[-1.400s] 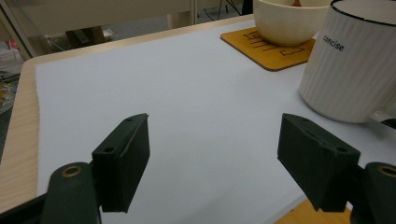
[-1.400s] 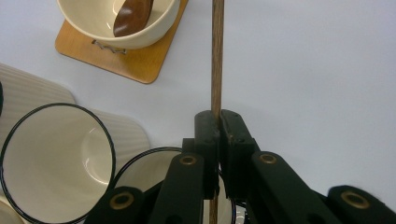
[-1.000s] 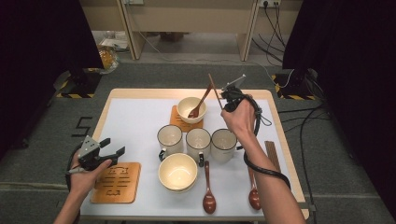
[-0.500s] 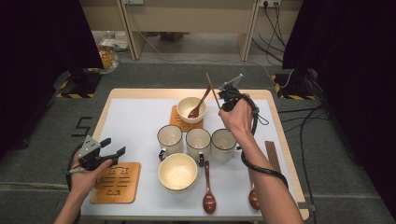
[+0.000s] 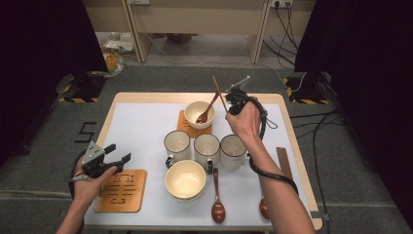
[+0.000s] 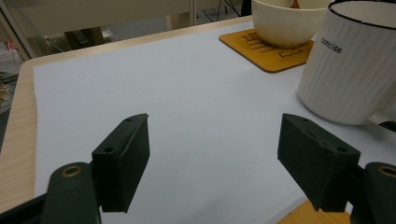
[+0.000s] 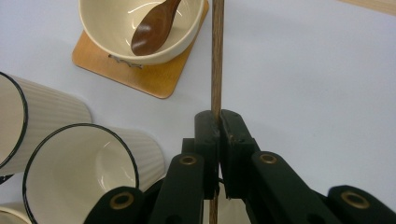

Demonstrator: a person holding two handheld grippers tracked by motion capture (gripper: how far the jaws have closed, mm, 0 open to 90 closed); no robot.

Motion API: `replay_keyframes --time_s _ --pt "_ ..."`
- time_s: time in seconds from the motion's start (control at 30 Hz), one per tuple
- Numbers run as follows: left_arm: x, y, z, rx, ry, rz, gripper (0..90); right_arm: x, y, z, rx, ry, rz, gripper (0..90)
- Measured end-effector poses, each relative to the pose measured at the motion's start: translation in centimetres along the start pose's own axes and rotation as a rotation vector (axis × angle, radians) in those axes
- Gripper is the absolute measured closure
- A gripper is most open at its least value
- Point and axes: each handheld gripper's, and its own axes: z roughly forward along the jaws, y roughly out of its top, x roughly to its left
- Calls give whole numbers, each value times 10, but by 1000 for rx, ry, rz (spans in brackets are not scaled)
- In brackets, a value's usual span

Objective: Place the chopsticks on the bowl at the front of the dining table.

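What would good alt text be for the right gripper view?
The right gripper, jaws shut, clamps a thin wooden chopstick that runs straight up the frame above a white table. Upper left, a cream bowl holding a brown wooden spoon sits on a wooden coaster; ribbed white mugs stand at lower left.

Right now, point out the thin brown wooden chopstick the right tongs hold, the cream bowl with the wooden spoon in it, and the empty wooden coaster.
Thin brown wooden chopstick (image 7: 216,56): right gripper view, mid-shaft.
Cream bowl with wooden spoon (image 5: 193,108): high view, rim.
Empty square wooden coaster (image 5: 122,191): high view, centre.
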Motion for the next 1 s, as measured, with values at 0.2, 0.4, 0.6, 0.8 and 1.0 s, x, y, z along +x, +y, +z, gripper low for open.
replay_keyframes --time_s 0.2,0.4,0.6,0.8,1.0 --pt "0 0 0 -1 -1 0 248 2 2 1 -3 0 -2 864" --pt "0 0 0 -1 0 0 248 4 4 2 -3 2 -8 864" --pt "0 0 0 -2 -2 0 248 7 6 3 1 4 -11 864" --pt "0 1 0 -3 -2 0 248 9 7 4 -2 5 -15 864" --pt "0 1 -1 1 -3 1 247 11 9 4 -3 9 -18 864"
